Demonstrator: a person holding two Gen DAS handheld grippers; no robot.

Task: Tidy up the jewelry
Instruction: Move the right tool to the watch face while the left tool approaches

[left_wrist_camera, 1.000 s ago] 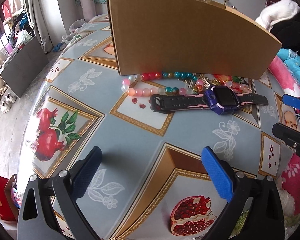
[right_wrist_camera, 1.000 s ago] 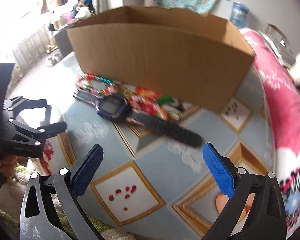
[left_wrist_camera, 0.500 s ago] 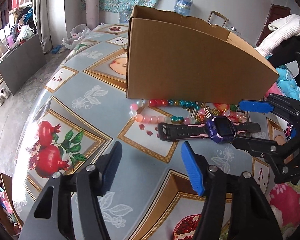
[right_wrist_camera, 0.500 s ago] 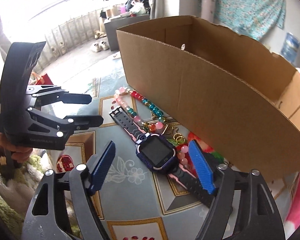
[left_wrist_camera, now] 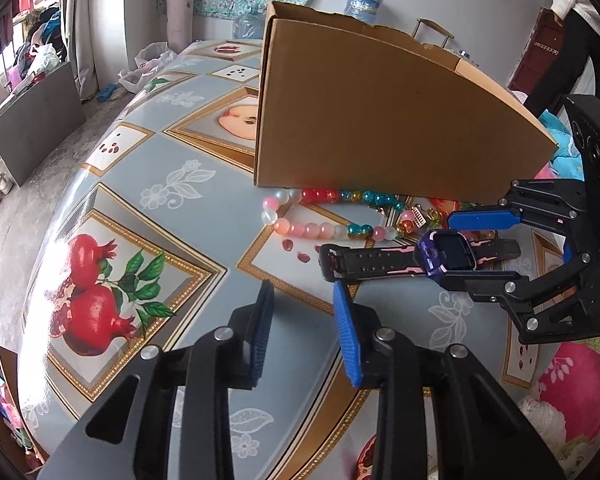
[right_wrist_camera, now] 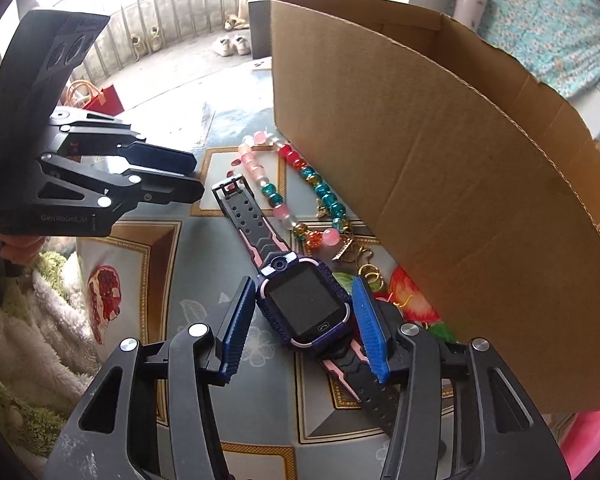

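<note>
A purple smartwatch (right_wrist_camera: 306, 307) with a black and pink strap lies flat on the tablecloth in front of a cardboard box (right_wrist_camera: 440, 168). My right gripper (right_wrist_camera: 303, 328) is open, its blue pads on either side of the watch face with small gaps. The watch (left_wrist_camera: 446, 254) and the right gripper (left_wrist_camera: 466, 248) also show in the left wrist view. My left gripper (left_wrist_camera: 302, 330) is open but narrowed and empty, just short of the strap's free end (left_wrist_camera: 332, 260). A bead necklace (left_wrist_camera: 320, 228) and small gold charms (right_wrist_camera: 364, 264) lie between the watch and the box.
The table (left_wrist_camera: 148, 168) has a blue-grey cloth with fruit prints and drops off at the left. The open box (left_wrist_camera: 380, 120) stands behind the jewelry. Pink and white fluffy bedding (left_wrist_camera: 572, 384) lies at the right. The left gripper (right_wrist_camera: 156, 184) shows in the right view.
Both grippers moved in toward the watch and narrowed. The right gripper now straddles the watch face. The left gripper came up to the strap's end.
</note>
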